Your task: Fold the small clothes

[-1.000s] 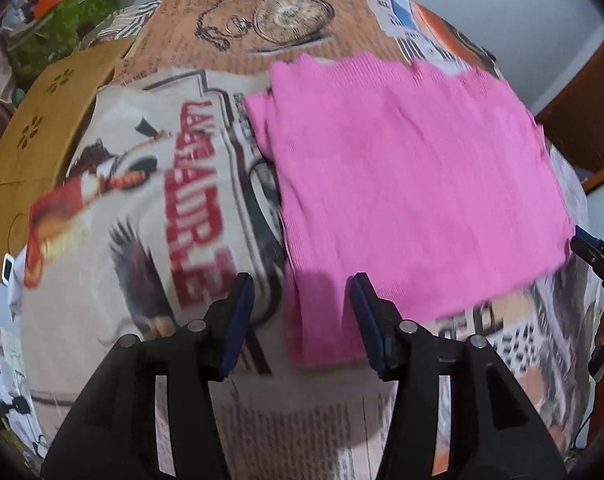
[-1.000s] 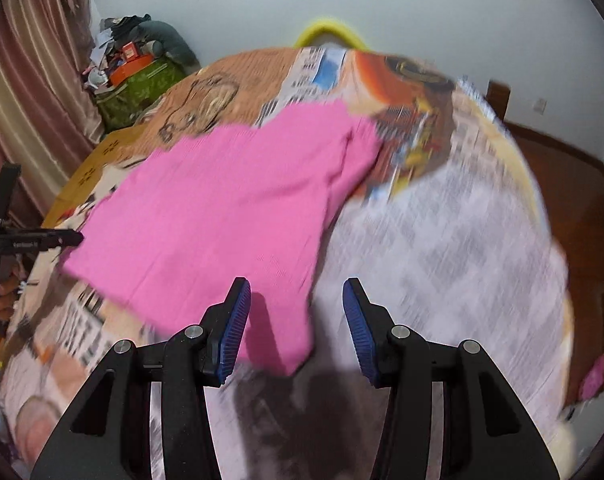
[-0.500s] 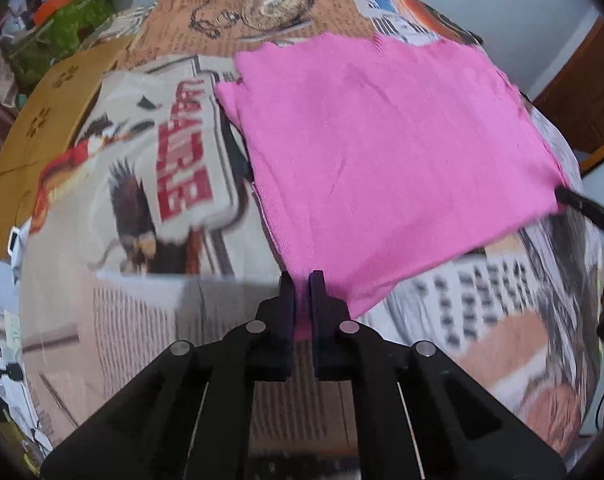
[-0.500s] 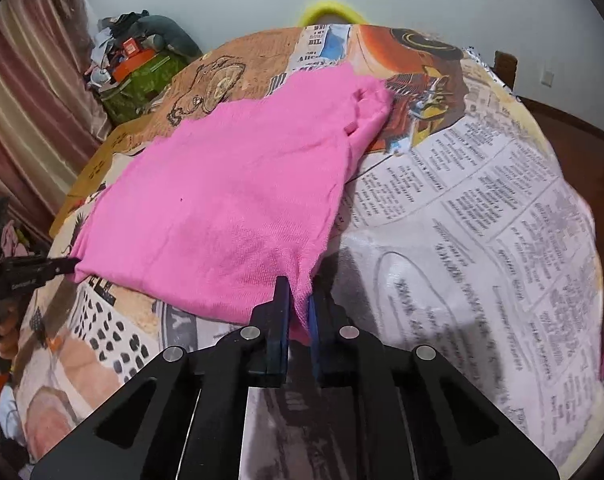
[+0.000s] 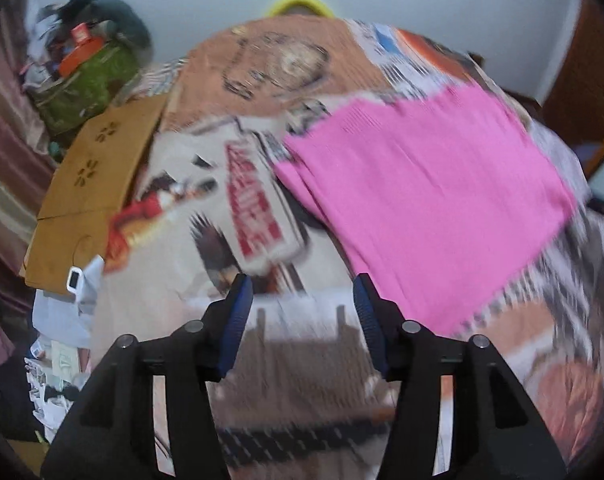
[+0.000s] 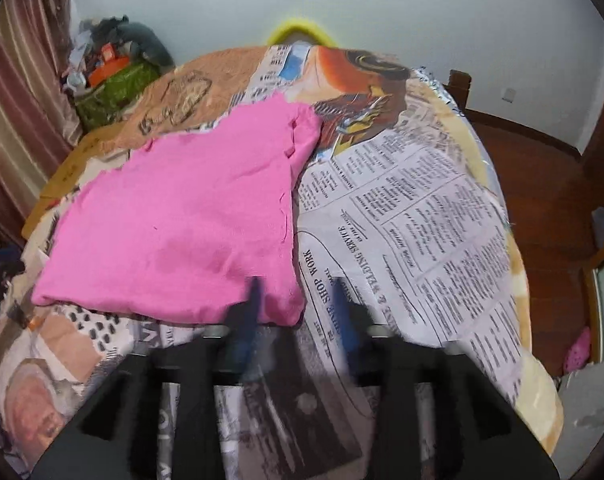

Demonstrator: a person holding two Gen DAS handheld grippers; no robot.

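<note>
Newspaper-print cloth (image 6: 414, 216) covers the whole round table, all headlines, columns of type and big colour pictures, with a plain pale wall behind it. Lying on that cloth is the pink garment (image 6: 190, 224), folded into a rough rectangle, flat, with a thicker bunched bit at its far right corner. From the left wrist view the same pink garment (image 5: 430, 196) sits toward the right half of the table, blurred by motion, its near edge just beyond the right-hand finger.

The left gripper (image 5: 302, 312) hangs over bare printed cloth (image 5: 206, 208) with its jaws spread wide and nothing between them; its blue pads (image 5: 235, 320) are clear of the fabric. The right gripper (image 6: 298, 312) is smeared with blur, but its jaws stand apart too, holding nothing. Its left finger overlaps the garment's near right corner in the view, while the other finger is over newsprint; whether it touches the fabric I cannot tell.

At the table's left edge rests a brown cardboard piece (image 5: 98, 176) with small flower-shaped cutouts. Beyond it, against the wall, a heap of bags and clutter (image 6: 114, 68) is stacked beside a striped curtain (image 6: 18, 92). A yellow rounded thing (image 6: 298, 30) peeks up behind the far rim of the table.
</note>
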